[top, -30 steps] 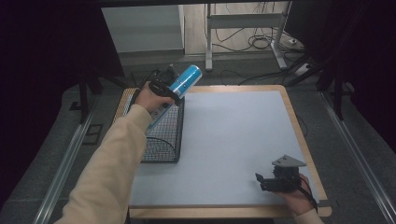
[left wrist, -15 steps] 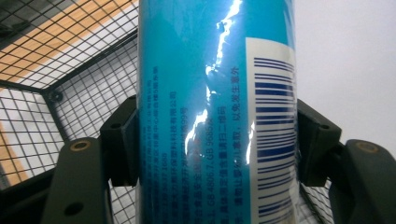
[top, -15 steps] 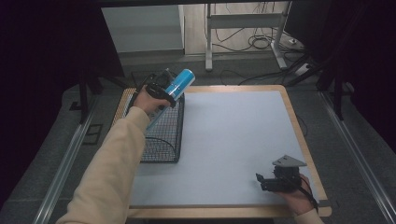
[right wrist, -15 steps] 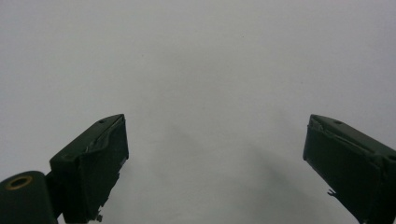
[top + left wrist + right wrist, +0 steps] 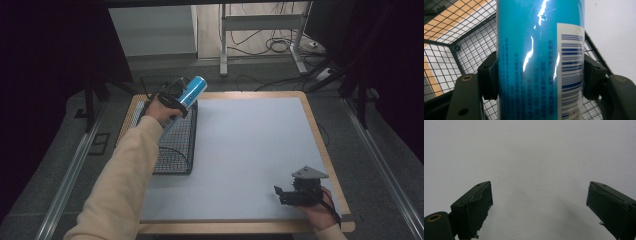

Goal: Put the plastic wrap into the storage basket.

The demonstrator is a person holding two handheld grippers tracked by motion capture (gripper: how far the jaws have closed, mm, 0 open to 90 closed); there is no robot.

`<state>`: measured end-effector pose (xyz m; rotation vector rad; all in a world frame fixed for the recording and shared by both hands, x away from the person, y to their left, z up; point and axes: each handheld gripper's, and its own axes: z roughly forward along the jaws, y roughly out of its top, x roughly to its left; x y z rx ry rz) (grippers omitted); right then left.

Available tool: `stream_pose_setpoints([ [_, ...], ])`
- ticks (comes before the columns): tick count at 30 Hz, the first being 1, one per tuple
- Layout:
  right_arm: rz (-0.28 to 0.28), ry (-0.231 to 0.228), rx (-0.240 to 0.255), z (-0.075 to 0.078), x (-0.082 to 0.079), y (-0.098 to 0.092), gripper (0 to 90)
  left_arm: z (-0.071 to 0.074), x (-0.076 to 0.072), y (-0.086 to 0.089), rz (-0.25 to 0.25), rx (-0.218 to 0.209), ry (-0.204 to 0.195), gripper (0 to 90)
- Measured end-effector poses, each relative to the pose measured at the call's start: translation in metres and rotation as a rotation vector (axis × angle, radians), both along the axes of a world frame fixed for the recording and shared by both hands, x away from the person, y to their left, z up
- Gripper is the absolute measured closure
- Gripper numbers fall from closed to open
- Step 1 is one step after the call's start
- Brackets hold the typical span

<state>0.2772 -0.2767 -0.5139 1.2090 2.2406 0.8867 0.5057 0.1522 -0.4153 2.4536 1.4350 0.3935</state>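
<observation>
White worktop [image 5: 250, 150] carries a wire basket [image 5: 177, 145] at its left edge. Over the basket's far end, left gripper [image 5: 175, 97] squeezes a blue can [image 5: 539, 60]; its barcode shows, its small print is unreadable. Right gripper [image 5: 539, 207], near the front right corner, has jaws wide apart.

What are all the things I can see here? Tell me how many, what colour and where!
can: one, shiny blue with a white barcode patch, held tilted above the far end of the basket
basket: one, black wire, on the left part of the table
table: one, pale grey top with a wooden rim, in the middle
cables: several, dark, on the floor beyond the table
metal frame legs: pale grey, on the floor beyond the table
left hand-held gripper: one, black, shut on the can over the basket
right hand-held gripper: one, black with a grey plate on top, open, low over the table's near right corner
sleeve: one, beige, on the left arm
</observation>
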Motion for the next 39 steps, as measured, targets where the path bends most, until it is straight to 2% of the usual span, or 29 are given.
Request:
stream_pose_setpoints([
  [5, 0.0, 0.004, -0.002, 0.0, 0.0, 0.0, 6.8, -0.013, 0.001, -0.003, 0.002, 0.055, 0.011, 31.3],
  [11, -0.007, 0.004, -0.001, 0.0, 0.001, -0.002, 6.9, -0.024, 0.004, -0.002, -0.001, 0.093, 0.035, 31.3],
  [20, 0.001, 0.01, -0.007, -0.002, 0.001, 0.0, 6.8, -0.029, 0.004, -0.003, 0.011, 0.11, 0.049, 31.1],
  [23, 0.0, 0.011, -0.006, -0.002, 0.001, 0.0, 6.8, -0.029, 0.004, -0.003, 0.02, 0.115, 0.033, 30.8],
  [24, -0.001, 0.01, -0.005, -0.002, 0.001, 0.0, 6.9, -0.027, 0.003, -0.002, 0.021, 0.109, 0.023, 29.7],
  [26, -0.003, 0.01, -0.004, -0.002, 0.001, -0.001, 6.8, -0.021, 0.001, 0.0, 0.026, 0.059, 0.02, 22.9],
  [32, -0.008, 0.009, -0.004, -0.002, 0.0, -0.003, 6.8, -0.008, -0.011, 0.006, 0.041, 0.0, -0.015, 14.3],
  [34, -0.013, 0.007, -0.001, -0.001, 0.0, -0.003, 6.9, -0.004, -0.017, 0.007, 0.034, -0.022, -0.031, 14.1],
  [36, -0.016, 0.005, 0.001, -0.001, 0.0, -0.004, 6.8, 0.0, -0.025, 0.007, 0.024, -0.004, -0.045, 15.5],
  [37, -0.015, 0.004, 0.002, -0.001, 0.0, -0.004, 6.9, 0.003, -0.03, 0.008, 0.021, -0.011, -0.052, 15.4],
  [39, -0.012, 0.003, 0.003, -0.002, 0.0, -0.003, 6.8, 0.01, -0.039, 0.01, 0.014, -0.053, -0.069, 15.4],
])
